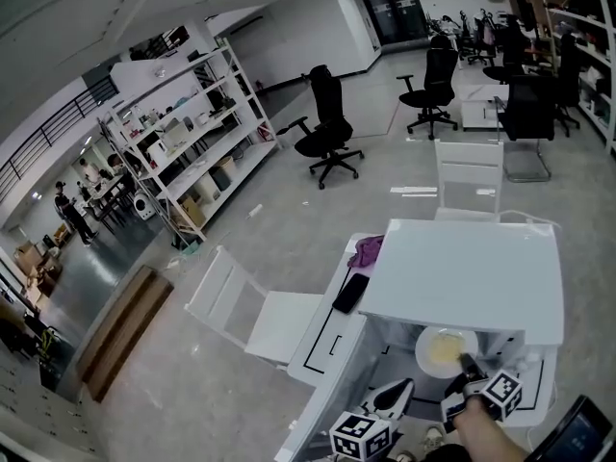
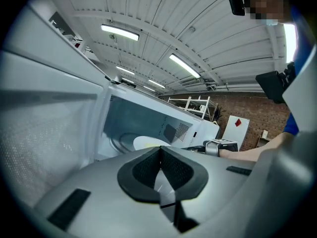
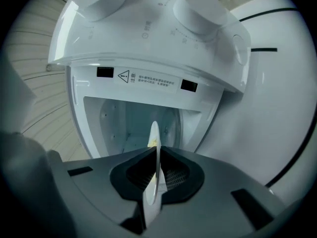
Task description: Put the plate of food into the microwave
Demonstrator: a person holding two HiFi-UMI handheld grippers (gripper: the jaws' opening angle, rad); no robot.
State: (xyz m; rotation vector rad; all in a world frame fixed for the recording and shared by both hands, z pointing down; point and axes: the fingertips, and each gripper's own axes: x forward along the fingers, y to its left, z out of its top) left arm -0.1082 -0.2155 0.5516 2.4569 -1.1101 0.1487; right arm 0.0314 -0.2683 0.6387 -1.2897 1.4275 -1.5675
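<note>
The white microwave (image 1: 462,277) stands on the table with its front open toward me. A white plate (image 1: 445,349) with yellow food sits in the mouth of the cavity. My right gripper (image 1: 468,364) is shut on the plate's near rim. In the right gripper view the plate (image 3: 154,152) shows edge-on between the pads of my right gripper (image 3: 157,150), with the cavity (image 3: 124,128) just behind. My left gripper (image 1: 395,393) hangs left of the plate, near the open door (image 2: 49,133). This left gripper (image 2: 161,150) is shut with nothing in it. From there the plate (image 2: 148,143) shows inside the cavity.
The microwave's knob panel (image 3: 198,9) lies beside the cavity. A black phone (image 1: 350,293) and a purple cloth (image 1: 366,250) lie on the white table (image 1: 322,349) left of the microwave. White chairs (image 1: 255,316) (image 1: 470,176) stand by the table. A dark tablet (image 1: 582,431) lies at bottom right.
</note>
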